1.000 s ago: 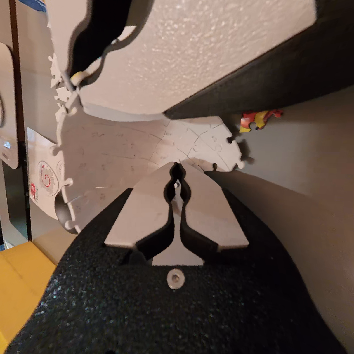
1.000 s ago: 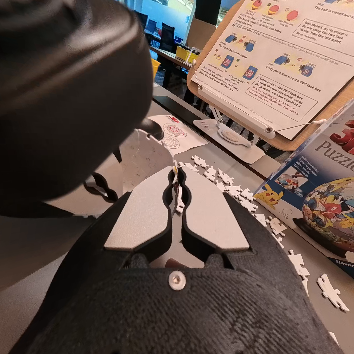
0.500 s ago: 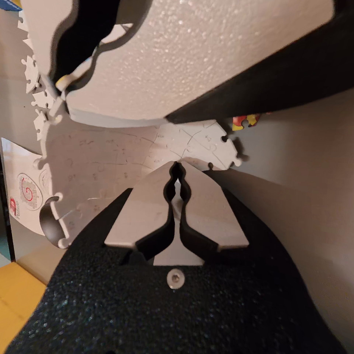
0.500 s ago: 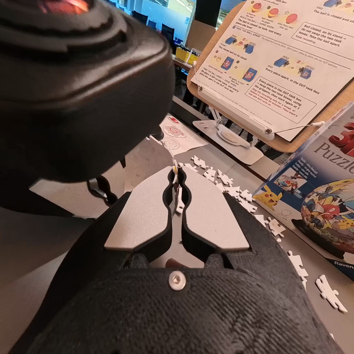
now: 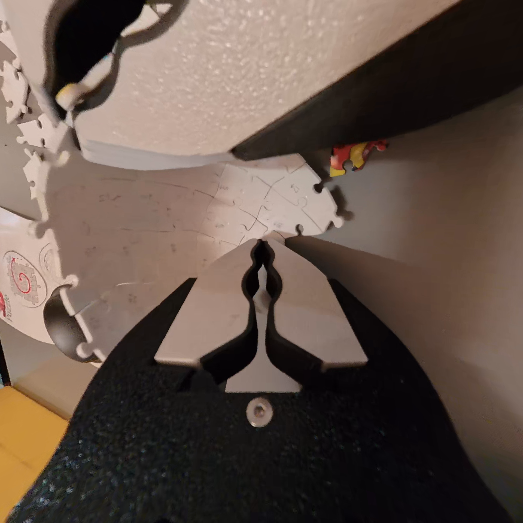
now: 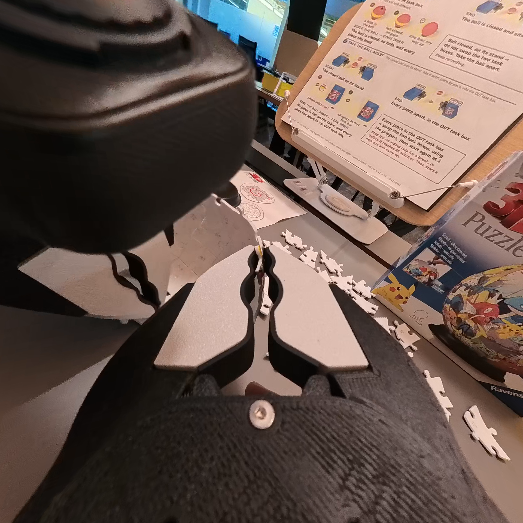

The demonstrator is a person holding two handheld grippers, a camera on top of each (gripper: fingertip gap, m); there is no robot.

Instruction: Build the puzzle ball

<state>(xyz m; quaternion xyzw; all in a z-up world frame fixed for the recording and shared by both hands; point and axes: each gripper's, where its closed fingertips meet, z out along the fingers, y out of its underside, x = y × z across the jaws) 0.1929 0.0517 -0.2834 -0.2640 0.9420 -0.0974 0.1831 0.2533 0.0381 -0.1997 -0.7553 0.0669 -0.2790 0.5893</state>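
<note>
The partly built puzzle ball (image 5: 147, 226) is a curved white shell seen from its inside, with knobbed edges. My left gripper (image 5: 261, 242) is shut on its near rim. My right gripper (image 6: 261, 250) is shut on a single puzzle piece (image 6: 259, 264), white with a yellow edge, held at the shell's (image 6: 209, 240) right rim. In the left wrist view the right gripper (image 5: 63, 113) fills the top, with the piece (image 5: 68, 94) between its tips at the shell's upper left edge. In the right wrist view the left gripper (image 6: 154, 304) looms at the upper left.
Several loose white pieces (image 6: 325, 261) lie on the grey table (image 6: 325, 226) behind the shell, more at the right (image 6: 485, 434). A coloured piece (image 5: 356, 154) lies beyond the shell. A puzzle box (image 6: 467, 283), an instruction board on a stand (image 6: 396, 85) and a paper leaflet (image 6: 263, 203) stand behind. The tips of one gripper are about 10 cm away from the tips of the other.
Both grippers stay shut. The shell and left gripper have shifted relative to the right gripper; in the right wrist view the left gripper's body has moved rightward and covers more of the frame.
</note>
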